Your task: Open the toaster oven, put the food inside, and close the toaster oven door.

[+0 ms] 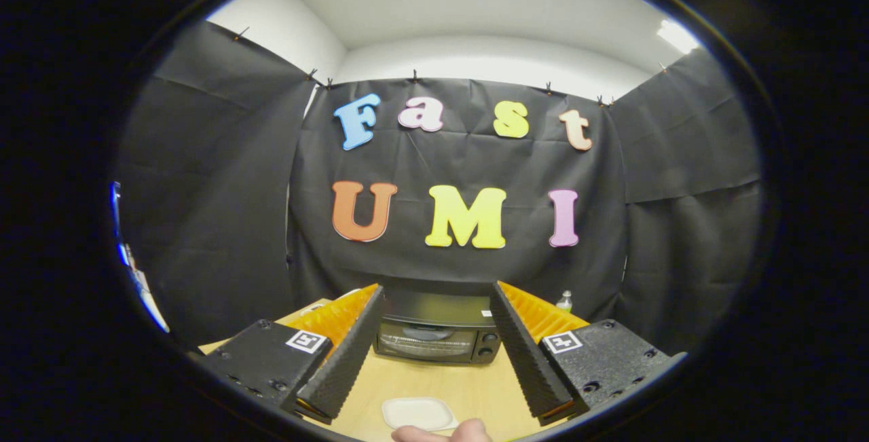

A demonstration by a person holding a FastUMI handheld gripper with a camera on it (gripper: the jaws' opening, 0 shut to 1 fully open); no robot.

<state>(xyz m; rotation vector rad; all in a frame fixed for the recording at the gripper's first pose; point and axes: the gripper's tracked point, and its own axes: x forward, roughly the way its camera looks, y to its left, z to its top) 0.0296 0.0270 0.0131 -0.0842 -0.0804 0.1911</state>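
The toaster oven (438, 337) stands on the desk (434, 377) beyond the claw (434, 306), framed in the gap between the two fingers. Its door is shut, the glass front facing the claw, and two round knobs sit one above the other at the right end of its front. The oven's back is close to the black cloth wall of the booth.

The claw is spread wide, with nothing between its fingers; both fingers hang above the desk, their ribbed inner faces turned toward each other and touching no object.

A small white plate (419, 413) lies on the desk nearer than the fingertips, between the fingers and a little toward the left one, well apart from the oven. Whether anything lies on the plate cannot be told. Just beside the plate, nearer still, part of a person's hand (441, 432) shows at the desk's close edge.

Behind the right finger, near the cloth wall, the top of a small bottle (564, 301) stands out.
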